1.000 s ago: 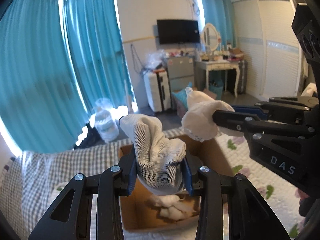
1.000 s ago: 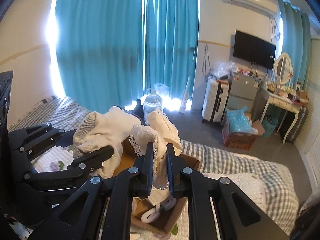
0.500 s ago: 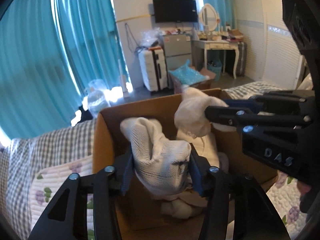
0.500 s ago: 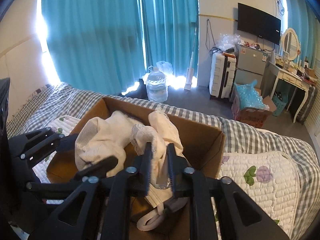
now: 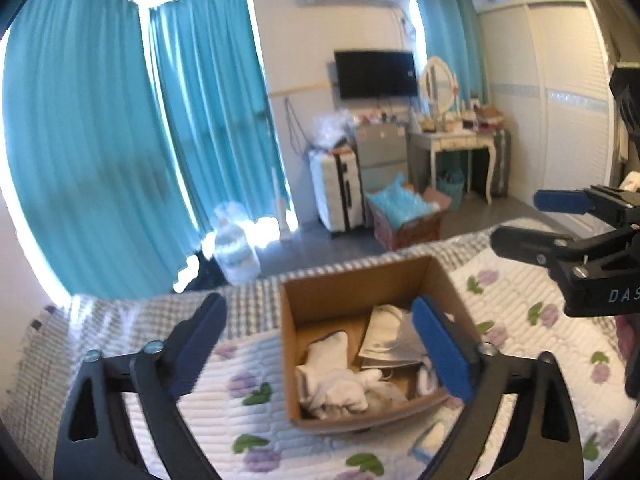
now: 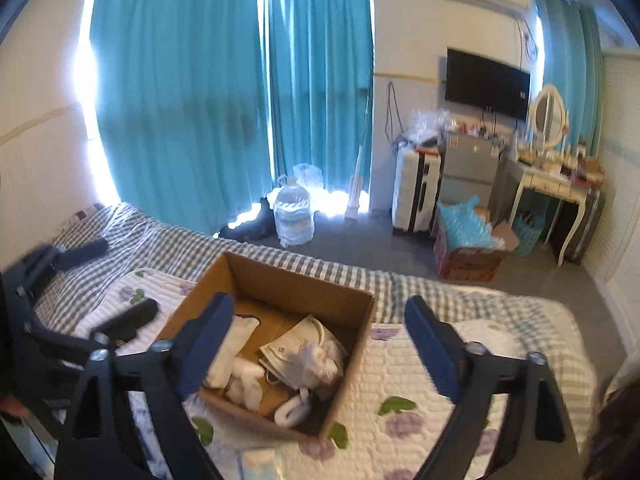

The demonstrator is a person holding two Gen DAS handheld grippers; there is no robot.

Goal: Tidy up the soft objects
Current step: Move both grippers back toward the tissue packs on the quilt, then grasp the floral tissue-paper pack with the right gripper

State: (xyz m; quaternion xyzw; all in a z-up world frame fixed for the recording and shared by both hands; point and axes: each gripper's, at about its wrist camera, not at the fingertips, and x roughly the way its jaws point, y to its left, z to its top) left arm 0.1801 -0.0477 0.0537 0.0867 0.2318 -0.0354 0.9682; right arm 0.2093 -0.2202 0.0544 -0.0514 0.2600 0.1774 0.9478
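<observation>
One open cardboard box (image 5: 352, 292) sits on the flower-print quilt (image 5: 516, 312) of the bed, and the soft things lie in its bottom: a loose heap of white socks (image 5: 340, 380) toward its near left corner, too tangled to count, and one pale folded cloth bag (image 5: 394, 340) with printed lettering against its right side. In the right wrist view a crumpled white piece (image 6: 316, 364) rests on that bag and a white loop (image 6: 292, 408) lies at the box's near corner.

Two grippers hang above the box. The left gripper (image 5: 320, 348) has just spread its jaws and stands wide apart with nothing between its blue pads. The right gripper (image 6: 320, 344) has likewise just spread wide and grips nothing.

Beyond the box the grey checked sheet (image 6: 168, 244) runs to the bed's edge; past it stand one water jug (image 6: 294, 216), two teal curtains (image 6: 180, 100), one white suitcase (image 6: 416, 196) and one wall television (image 6: 486, 84)
</observation>
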